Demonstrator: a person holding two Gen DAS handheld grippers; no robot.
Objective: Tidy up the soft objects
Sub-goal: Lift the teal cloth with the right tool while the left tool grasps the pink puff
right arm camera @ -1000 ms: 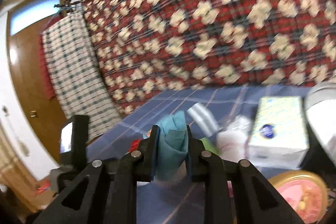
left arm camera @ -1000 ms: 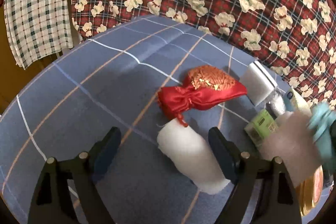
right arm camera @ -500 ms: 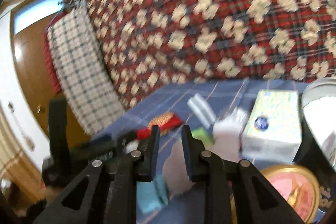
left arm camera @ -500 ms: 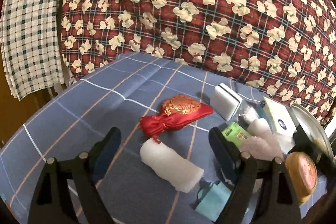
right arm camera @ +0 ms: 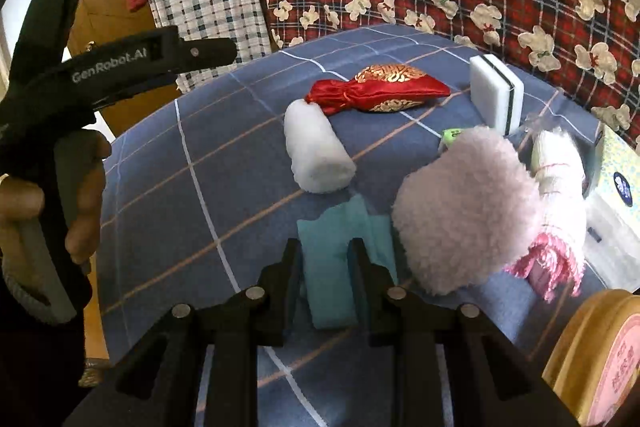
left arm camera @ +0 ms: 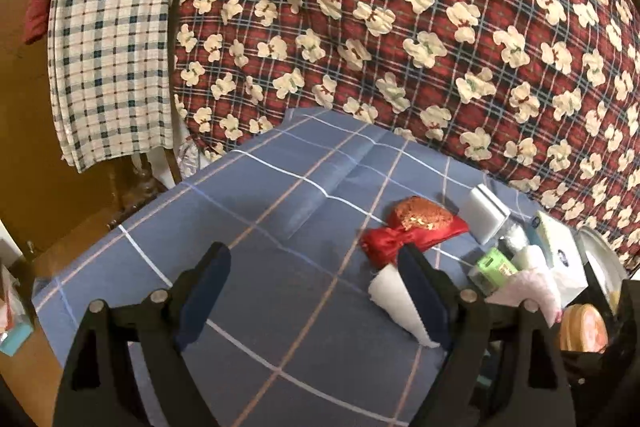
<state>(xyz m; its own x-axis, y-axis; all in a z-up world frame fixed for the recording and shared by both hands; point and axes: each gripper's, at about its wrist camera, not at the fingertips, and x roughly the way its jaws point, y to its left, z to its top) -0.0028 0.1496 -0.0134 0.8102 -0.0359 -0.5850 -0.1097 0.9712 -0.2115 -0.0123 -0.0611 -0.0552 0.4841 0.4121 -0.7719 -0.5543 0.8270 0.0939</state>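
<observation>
On the blue checked cloth (right arm camera: 168,211) lie a white rolled towel (right arm camera: 316,151), a red satin pouch (right arm camera: 376,93), a folded teal cloth (right arm camera: 344,259), a fluffy pink mitt (right arm camera: 464,211) and a pink-fringed white cloth (right arm camera: 556,195). My right gripper (right arm camera: 324,259) hovers just above the teal cloth with its jaws slightly apart and nothing between them. My left gripper (left arm camera: 312,283) is wide open and empty, raised over the cloth; the towel (left arm camera: 396,307) and pouch (left arm camera: 416,231) lie to its right. The left gripper also shows in the right wrist view (right arm camera: 120,67).
A white sponge block (right arm camera: 496,95), a green packet (left arm camera: 494,269), a tissue box (right arm camera: 620,175) and a round tin (right arm camera: 600,355) crowd the right side. A red floral quilt (left arm camera: 400,27) rises behind. A checked cloth (left arm camera: 112,47) hangs at the left.
My right gripper let go of the teal cloth, which now lies on the blue cloth beside the pink mitt. My left gripper has pulled back and up, away from the white towel.
</observation>
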